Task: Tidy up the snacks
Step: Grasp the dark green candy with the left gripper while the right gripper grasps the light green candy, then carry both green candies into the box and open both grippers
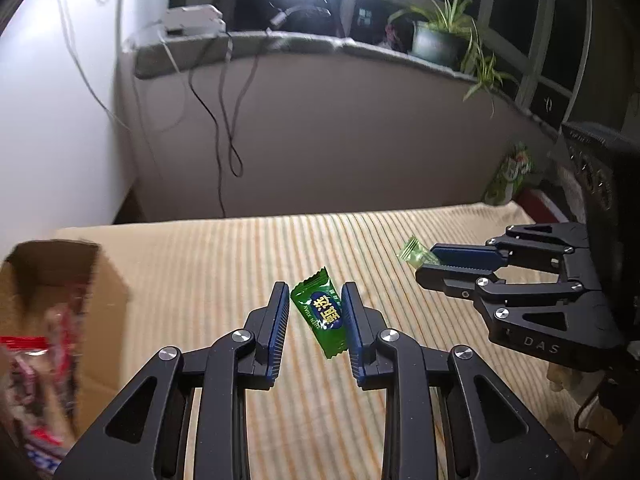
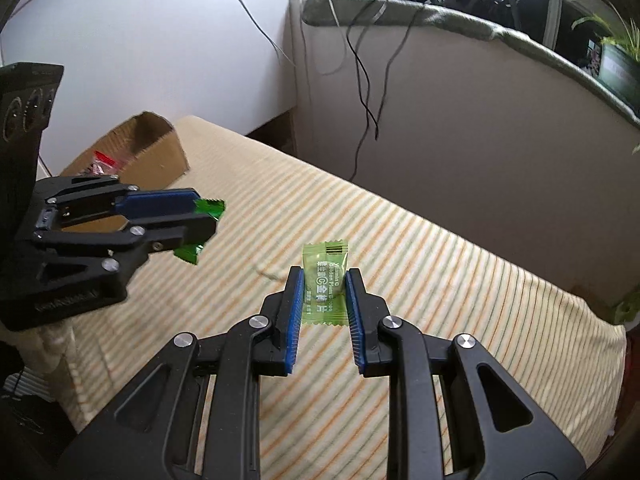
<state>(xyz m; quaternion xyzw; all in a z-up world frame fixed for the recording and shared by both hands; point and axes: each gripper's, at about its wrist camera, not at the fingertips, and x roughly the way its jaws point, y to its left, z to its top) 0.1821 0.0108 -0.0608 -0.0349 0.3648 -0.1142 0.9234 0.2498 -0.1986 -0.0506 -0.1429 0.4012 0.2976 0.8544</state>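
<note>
My left gripper is shut on a dark green candy wrapper and holds it tilted above the striped cloth. In the right wrist view the same left gripper shows at the left with the dark green candy sticking out of both sides of its pads. My right gripper is shut on a pale green candy packet, held upright above the cloth. From the left wrist view the right gripper comes in from the right with the pale green candy at its tips.
An open cardboard box with red-and-white snack packets stands at the left end of the table; it shows at the far left in the right wrist view. A windowsill with cables and a potted plant runs behind.
</note>
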